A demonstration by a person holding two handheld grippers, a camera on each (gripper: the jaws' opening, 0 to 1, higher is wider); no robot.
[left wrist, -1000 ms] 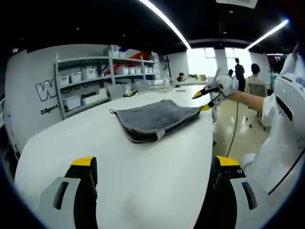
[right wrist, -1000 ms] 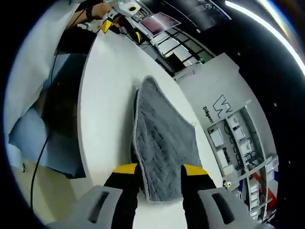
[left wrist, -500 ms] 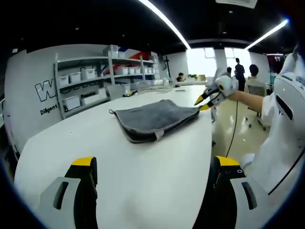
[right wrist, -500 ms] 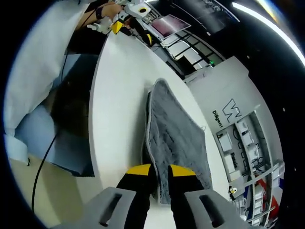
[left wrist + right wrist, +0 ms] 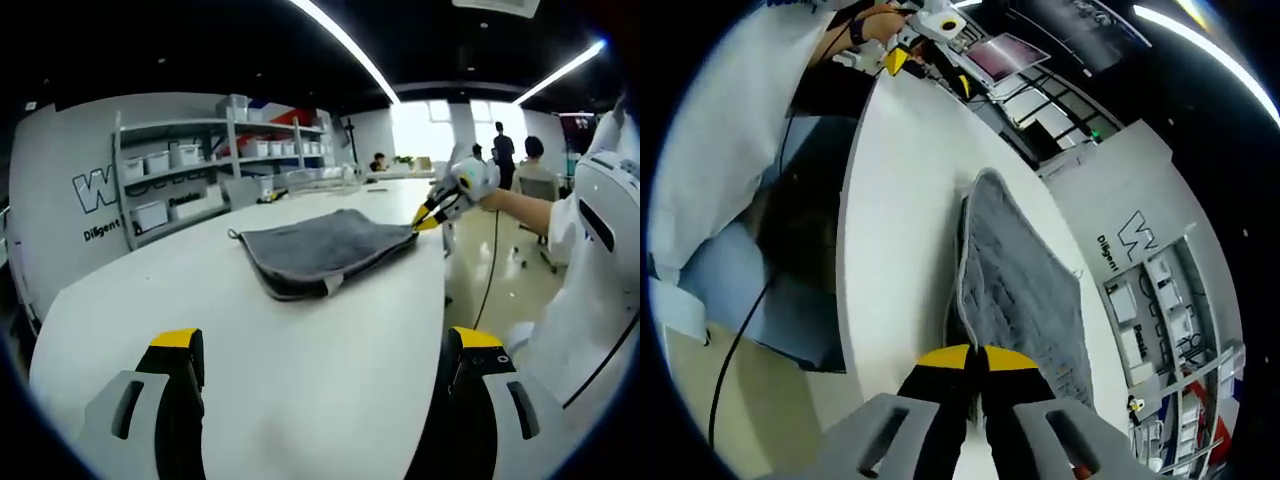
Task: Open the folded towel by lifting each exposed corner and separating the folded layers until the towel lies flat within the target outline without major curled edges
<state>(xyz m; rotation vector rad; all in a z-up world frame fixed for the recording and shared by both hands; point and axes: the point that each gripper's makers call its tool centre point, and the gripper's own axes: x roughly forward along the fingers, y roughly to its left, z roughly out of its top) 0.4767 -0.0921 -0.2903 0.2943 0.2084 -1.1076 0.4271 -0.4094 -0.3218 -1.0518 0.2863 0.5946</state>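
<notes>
Pinching towel [image 5: 1025,290] corner, right tool [image 5: 976,352] closed

The left gripper [image 5: 315,350] hangs low over the near end of the table with its yellow-tipped jaws spread wide apart. The right gripper [image 5: 975,352] has its jaws pressed together at the towel's corner by the table's right edge; in the left gripper view it [image 5: 428,217] reaches in from the right, carried by the person's hand [image 5: 470,180] on an outstretched forearm. In the right gripper view the left gripper [image 5: 925,55] sits at the far end of the table, held by a hand [image 5: 875,22].
</notes>
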